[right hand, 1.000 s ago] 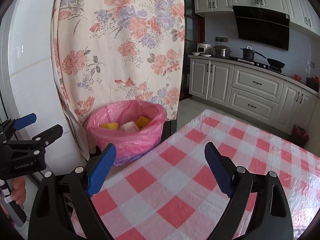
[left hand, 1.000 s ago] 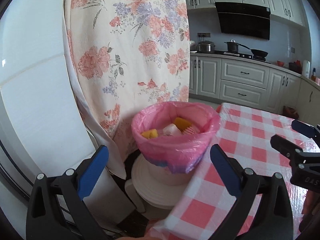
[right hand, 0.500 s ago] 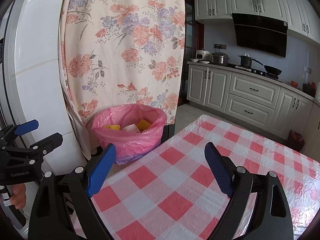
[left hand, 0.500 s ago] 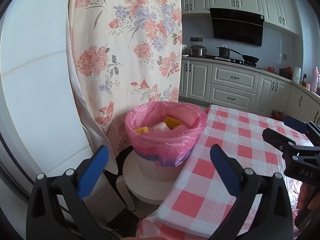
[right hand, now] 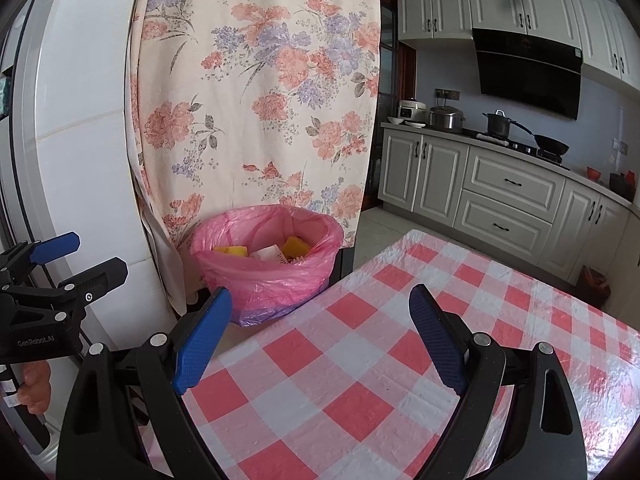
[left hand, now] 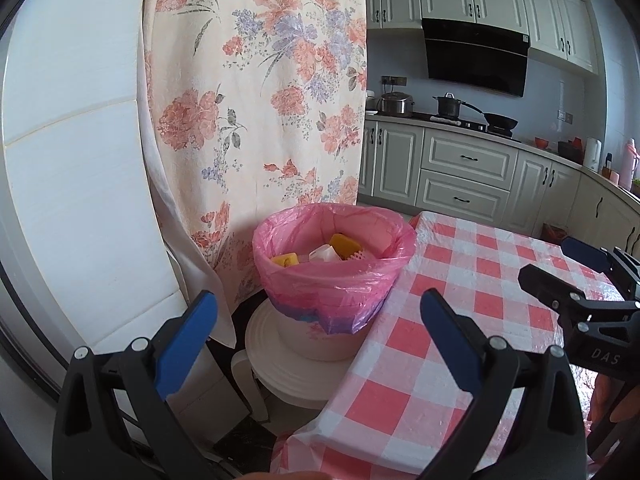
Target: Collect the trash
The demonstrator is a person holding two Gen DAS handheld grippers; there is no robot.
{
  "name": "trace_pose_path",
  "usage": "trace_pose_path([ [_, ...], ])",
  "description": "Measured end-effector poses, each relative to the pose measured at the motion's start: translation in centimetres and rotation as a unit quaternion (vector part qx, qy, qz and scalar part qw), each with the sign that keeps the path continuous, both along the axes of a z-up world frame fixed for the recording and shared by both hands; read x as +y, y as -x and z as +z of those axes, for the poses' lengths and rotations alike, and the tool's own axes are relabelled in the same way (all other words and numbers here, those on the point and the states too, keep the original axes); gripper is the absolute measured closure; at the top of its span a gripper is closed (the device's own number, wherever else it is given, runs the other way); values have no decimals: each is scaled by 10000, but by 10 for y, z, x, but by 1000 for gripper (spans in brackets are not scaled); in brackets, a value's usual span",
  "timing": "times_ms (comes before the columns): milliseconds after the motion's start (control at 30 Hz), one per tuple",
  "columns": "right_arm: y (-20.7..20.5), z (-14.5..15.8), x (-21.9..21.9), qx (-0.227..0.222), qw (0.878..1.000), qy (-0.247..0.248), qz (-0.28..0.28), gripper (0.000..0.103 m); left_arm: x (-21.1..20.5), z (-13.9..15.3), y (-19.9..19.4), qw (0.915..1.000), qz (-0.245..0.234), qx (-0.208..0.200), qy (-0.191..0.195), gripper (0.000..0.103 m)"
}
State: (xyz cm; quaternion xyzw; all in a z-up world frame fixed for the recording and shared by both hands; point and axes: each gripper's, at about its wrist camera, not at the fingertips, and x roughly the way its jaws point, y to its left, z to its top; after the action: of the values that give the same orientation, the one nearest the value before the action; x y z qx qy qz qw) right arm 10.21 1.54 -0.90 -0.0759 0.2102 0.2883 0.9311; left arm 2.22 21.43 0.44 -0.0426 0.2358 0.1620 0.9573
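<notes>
A floral curtain (left hand: pixel 256 92) fills the upper middle of both views, hanging in front of a white wall (left hand: pixel 76 168). At two o'clock in both views runs a kitchen counter (right hand: pixel 512 200) with grey-white cabinets, pots on the hob and a black hood (left hand: pixel 476 56) above. A table (right hand: pixel 384 360) under a red-and-white checked cloth takes up the lower right, from four to six o'clock in the right wrist view.

Just beyond the table's near corner, at the foot of the curtain, stands the bin (left hand: pixel 332 268), lined with a pink bag folded over its rim. It sits on a white round stool (left hand: pixel 288 364) and is close beside the table edge. In the left wrist view it lies at the centre; in the right wrist view, at about ten o'clock from centre.

The trash (left hand: pixel 320 254) lies inside the bin: yellow pieces, a white piece and something pale and ribbed.

The left gripper (left hand: pixel 316 332) is released, its blue-padded fingers wide apart and empty, framing the bin and stool. The right gripper (right hand: pixel 320 340) is likewise spread and empty, above the checked cloth. Each shows at the other view's edge, at three and nine o'clock.
</notes>
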Motion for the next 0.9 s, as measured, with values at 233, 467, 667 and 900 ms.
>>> trace_pose_path([
  [233,0,0,-1,-9,10000,-32,-15,19,1,0,0,10000,-10,3,-16,5],
  [467,0,1,0,-12,10000,-36,-7,19,1,1,0,10000,6,2,-3,5],
  [667,1,1,0,-11,10000,-28,-11,19,1,0,0,10000,-2,9,-1,5],
  [900,1,1,0,-10,10000,-40,-2,19,1,0,0,10000,4,3,-5,5],
])
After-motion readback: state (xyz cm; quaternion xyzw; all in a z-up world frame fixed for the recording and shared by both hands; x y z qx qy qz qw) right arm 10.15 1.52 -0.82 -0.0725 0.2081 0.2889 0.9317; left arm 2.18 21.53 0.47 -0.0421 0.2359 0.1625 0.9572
